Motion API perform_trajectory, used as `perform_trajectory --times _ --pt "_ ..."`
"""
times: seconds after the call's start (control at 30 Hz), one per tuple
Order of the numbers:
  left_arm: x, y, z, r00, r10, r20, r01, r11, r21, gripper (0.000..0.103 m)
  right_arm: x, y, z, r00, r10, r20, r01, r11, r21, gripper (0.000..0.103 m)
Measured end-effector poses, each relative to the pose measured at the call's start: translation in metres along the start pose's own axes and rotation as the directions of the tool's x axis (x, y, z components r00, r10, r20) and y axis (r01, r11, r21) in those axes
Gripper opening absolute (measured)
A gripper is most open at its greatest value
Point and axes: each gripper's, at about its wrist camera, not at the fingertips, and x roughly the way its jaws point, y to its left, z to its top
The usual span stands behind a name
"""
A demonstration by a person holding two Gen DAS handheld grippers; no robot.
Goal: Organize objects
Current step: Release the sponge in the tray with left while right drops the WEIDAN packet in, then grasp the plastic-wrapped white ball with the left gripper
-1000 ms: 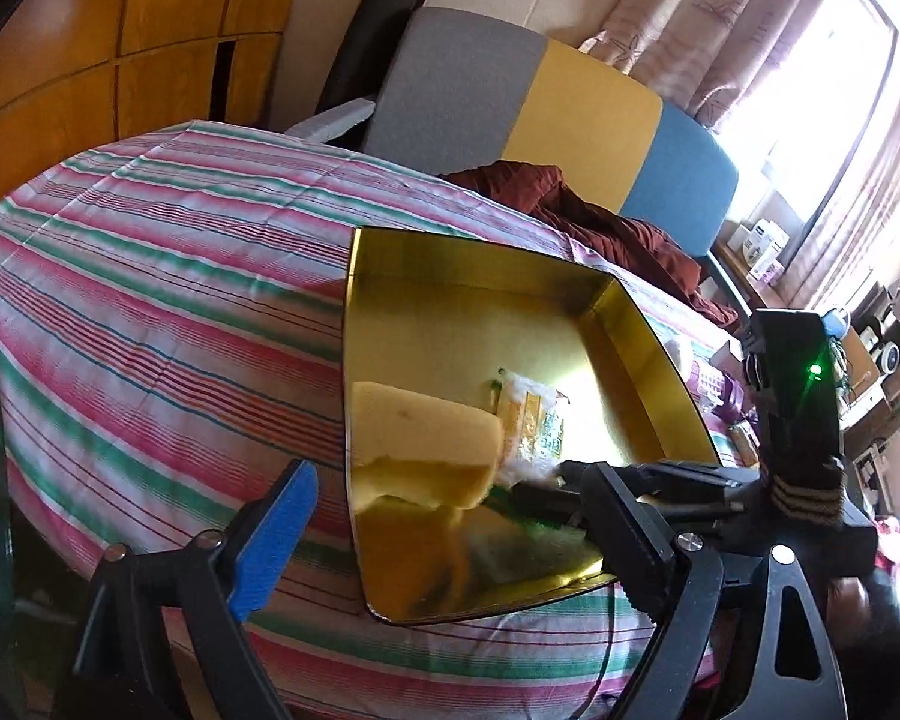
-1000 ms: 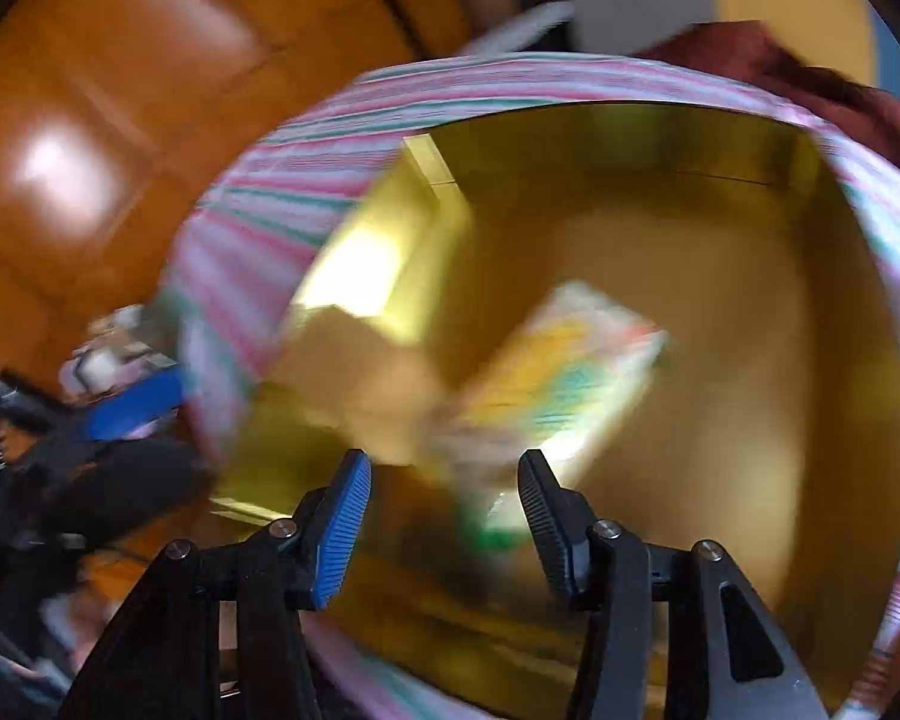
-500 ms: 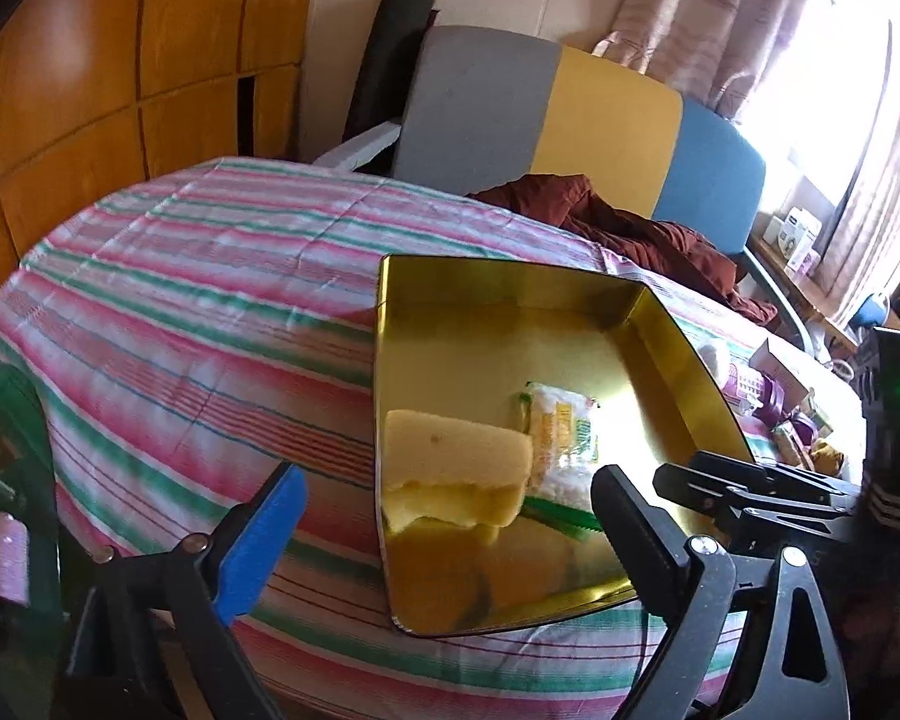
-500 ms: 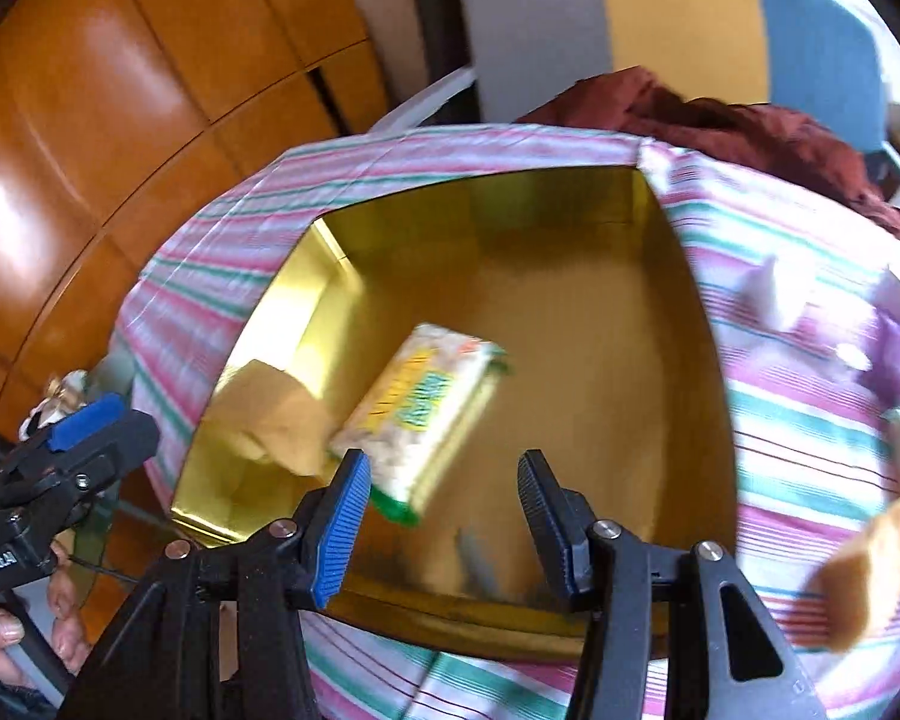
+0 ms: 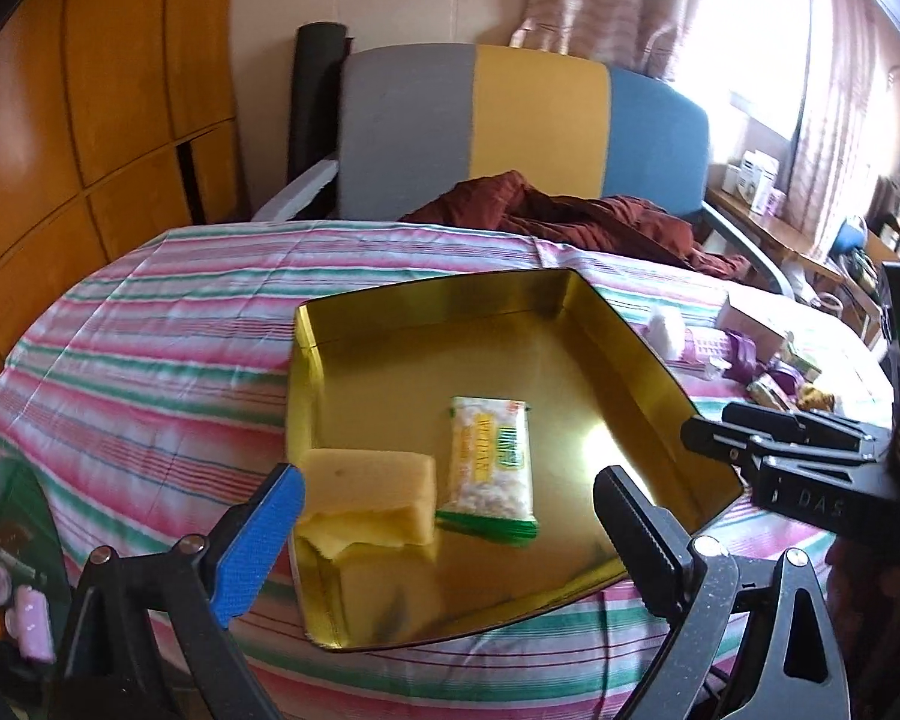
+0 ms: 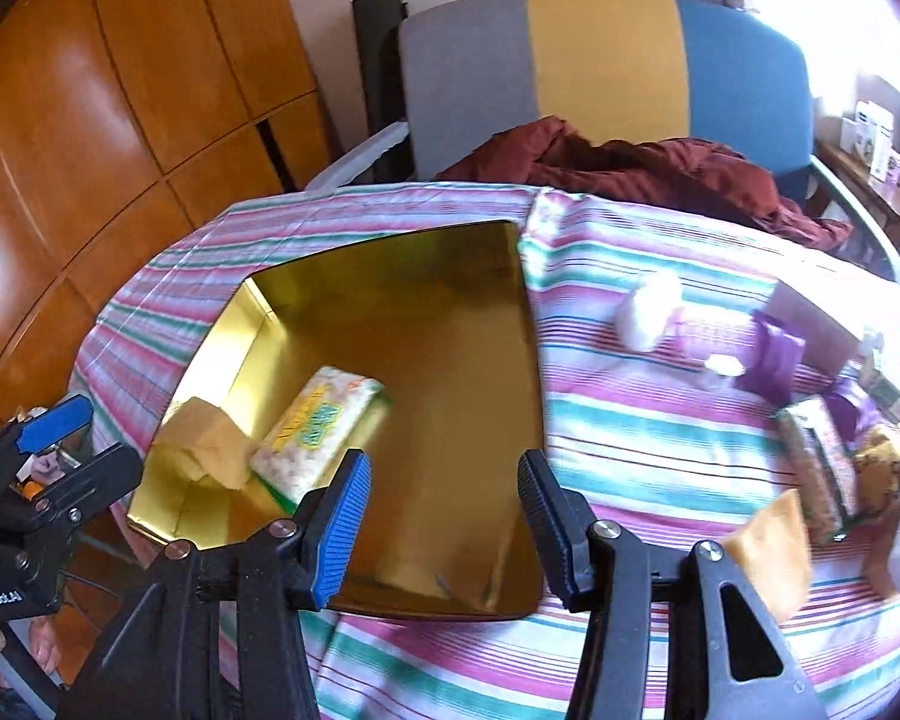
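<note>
A gold tray (image 5: 624, 348) rests on the striped cloth (image 5: 150, 360). Inside it, near the front left corner, lie a yellow sponge (image 5: 366, 498) and a white-and-green snack packet (image 5: 492, 462), side by side. My left gripper (image 5: 447, 480) hovers above the tray's near edge, open wide and holding nothing. My right gripper (image 6: 444, 462) stands open over the tray's near right part (image 6: 528, 324), with nothing between its fingers. From the right wrist the sponge (image 6: 210, 438) and packet (image 6: 318, 426) show to the left. Each gripper appears in the other's view: the right gripper (image 5: 780, 438) and the left gripper (image 6: 48, 450).
Loose items lie on the cloth right of the tray: a white roll (image 6: 648, 312), purple pieces (image 6: 774, 354), a snack bar (image 6: 816, 462) and a tan sponge piece (image 6: 768, 546). A chair (image 5: 528, 114) with a maroon cloth (image 5: 570, 216) stands behind. Wooden panels (image 5: 90, 120) are at left.
Both grippers have drawn back and up from the tray. The left jaws have spread wider. The right view has swung right, so the loose items have come into sight. Sponge and packet stay in the tray.
</note>
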Motion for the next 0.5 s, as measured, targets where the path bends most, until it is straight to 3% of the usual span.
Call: perform_trajectory --times 0.3,0.5 --pt "0.009 -0.035 0.009 0.998 -0.068 -0.010 0.068 0.995 0.075 0.098 -0.022 -0.076 0.008 0.989 -0.146 0.019 0.143 0.983 0.118 0.053" --pt "0.016 -0.065 0.023 0.991 -0.132 -0.017 0.133 0.982 0.132 0.098 -0.037 -0.142 0.017 0.964 -0.267 0.004 0.261 0.945 0.194 0.053"
